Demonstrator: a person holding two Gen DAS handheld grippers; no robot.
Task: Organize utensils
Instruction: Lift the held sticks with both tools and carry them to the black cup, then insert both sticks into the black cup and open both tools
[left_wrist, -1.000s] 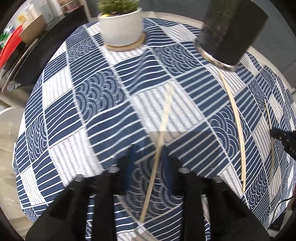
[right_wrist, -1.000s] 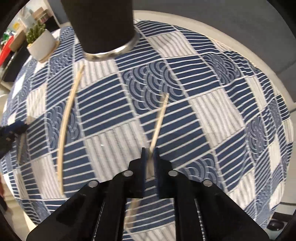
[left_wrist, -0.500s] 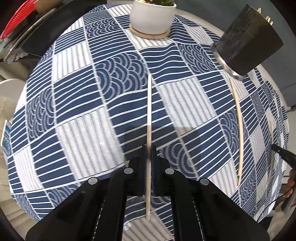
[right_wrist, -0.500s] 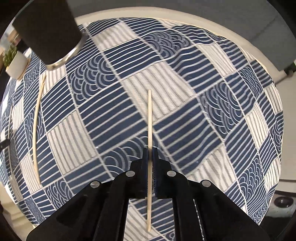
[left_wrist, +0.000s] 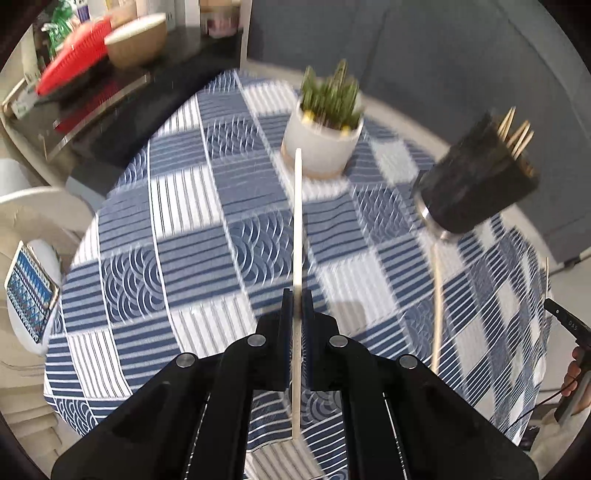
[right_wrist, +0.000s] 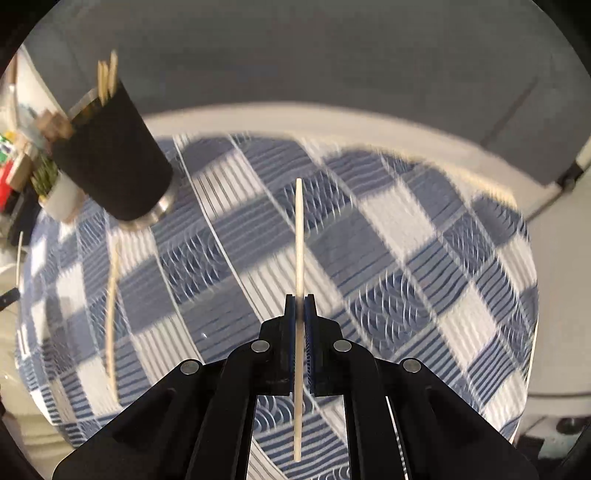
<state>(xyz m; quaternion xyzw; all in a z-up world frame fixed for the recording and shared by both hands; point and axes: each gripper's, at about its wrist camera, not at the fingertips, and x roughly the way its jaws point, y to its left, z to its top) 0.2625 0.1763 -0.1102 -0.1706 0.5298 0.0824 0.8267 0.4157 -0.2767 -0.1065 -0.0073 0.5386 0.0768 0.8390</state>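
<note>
My left gripper (left_wrist: 297, 295) is shut on a pale wooden chopstick (left_wrist: 297, 221) and holds it above the checked tablecloth (left_wrist: 192, 236). My right gripper (right_wrist: 299, 301) is shut on another chopstick (right_wrist: 299, 236), also lifted off the cloth. A black utensil cup (left_wrist: 476, 181) with several chopsticks standing in it is at the right in the left wrist view and at the upper left in the right wrist view (right_wrist: 110, 158). One more chopstick (left_wrist: 437, 295) lies on the cloth below the cup; it also shows in the right wrist view (right_wrist: 112, 295).
A white pot with a green plant (left_wrist: 325, 136) stands at the far side of the round table. A red basket (left_wrist: 74, 66) and a bowl (left_wrist: 136, 40) sit on a dark side counter. A grey sofa (right_wrist: 332, 74) lies behind the table. A chair (left_wrist: 33, 221) is at the left.
My left gripper closed on its chopstick. Both grippers then lifted their chopsticks off the cloth and tilted up, so the cup's top and the sofa came into view.
</note>
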